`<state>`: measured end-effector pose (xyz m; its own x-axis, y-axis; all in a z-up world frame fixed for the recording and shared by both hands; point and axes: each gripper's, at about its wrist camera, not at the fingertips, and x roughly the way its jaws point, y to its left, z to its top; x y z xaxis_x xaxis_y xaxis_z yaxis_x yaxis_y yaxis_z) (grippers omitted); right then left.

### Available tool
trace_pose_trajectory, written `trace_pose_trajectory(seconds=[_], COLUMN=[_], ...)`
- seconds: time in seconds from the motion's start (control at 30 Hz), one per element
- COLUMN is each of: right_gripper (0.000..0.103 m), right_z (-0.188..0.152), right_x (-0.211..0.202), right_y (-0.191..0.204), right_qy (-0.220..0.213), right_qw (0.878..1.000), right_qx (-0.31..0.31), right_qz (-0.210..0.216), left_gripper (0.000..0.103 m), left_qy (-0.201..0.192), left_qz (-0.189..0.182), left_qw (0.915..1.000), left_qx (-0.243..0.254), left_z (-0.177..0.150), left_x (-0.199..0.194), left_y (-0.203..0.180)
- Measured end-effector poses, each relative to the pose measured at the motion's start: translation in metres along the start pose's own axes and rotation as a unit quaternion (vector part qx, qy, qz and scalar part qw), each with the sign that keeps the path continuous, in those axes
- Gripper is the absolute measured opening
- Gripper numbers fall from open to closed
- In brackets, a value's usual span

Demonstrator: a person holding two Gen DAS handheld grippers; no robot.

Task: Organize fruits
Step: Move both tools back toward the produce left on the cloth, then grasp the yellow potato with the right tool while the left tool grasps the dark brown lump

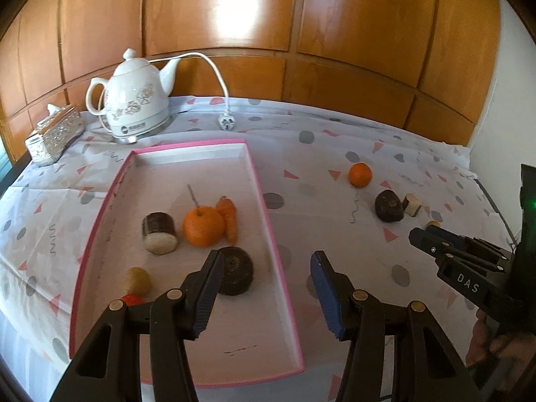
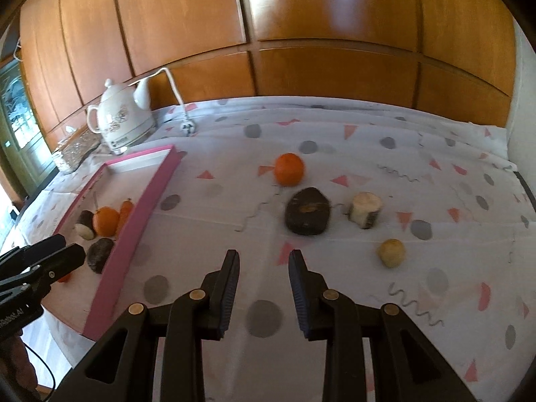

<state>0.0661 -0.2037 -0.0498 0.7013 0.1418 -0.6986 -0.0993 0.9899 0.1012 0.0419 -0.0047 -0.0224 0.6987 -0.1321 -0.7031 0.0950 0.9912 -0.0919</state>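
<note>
A pink-rimmed tray (image 1: pixel 261 181) holds an orange (image 1: pixel 202 226), a carrot (image 1: pixel 228 219), a dark-skinned cut piece (image 1: pixel 159 233), a dark round piece (image 1: pixel 236 269), a yellowish fruit (image 1: pixel 137 280) and a small red piece (image 1: pixel 132 299). My left gripper (image 1: pixel 268 263) is open and empty above the tray's right rim. On the cloth lie an orange (image 2: pixel 289 169), a dark piece (image 2: pixel 308 211), a pale cut piece (image 2: pixel 365 210) and a yellowish fruit (image 2: pixel 391 252). My right gripper (image 2: pixel 264 261) is open and empty, in front of them.
A white kettle (image 1: pixel 134 102) with cord and plug (image 1: pixel 227 122) stands at the back left beside a tissue box (image 1: pixel 55 134). Wood panels form the back wall. The table's right edge (image 2: pixel 526 191) is near the loose fruits.
</note>
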Motion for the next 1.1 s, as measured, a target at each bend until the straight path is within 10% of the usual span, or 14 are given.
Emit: trace_pose_trajectory(seconds=[0.43,1.1], right_gripper=[0.03,0.045], right_z=[-0.011,-0.01], right_x=[-0.007,0.022], right_y=[-0.07,-0.1], right_qy=[0.001,0.015], right_qw=[0.996,0.996], right_qx=[0.067,0.067], right_qz=[-0.066,-0.051], left_gripper=[0.055,0.055], left_qy=[0.008,0.055], left_qz=[-0.035,-0.081], left_qw=[0.9989,0.9943], left_qx=[0.031,0.042], left_z=[0.009,0.013], left_x=[0.012,0.051], left_y=[-0.036,-0.076])
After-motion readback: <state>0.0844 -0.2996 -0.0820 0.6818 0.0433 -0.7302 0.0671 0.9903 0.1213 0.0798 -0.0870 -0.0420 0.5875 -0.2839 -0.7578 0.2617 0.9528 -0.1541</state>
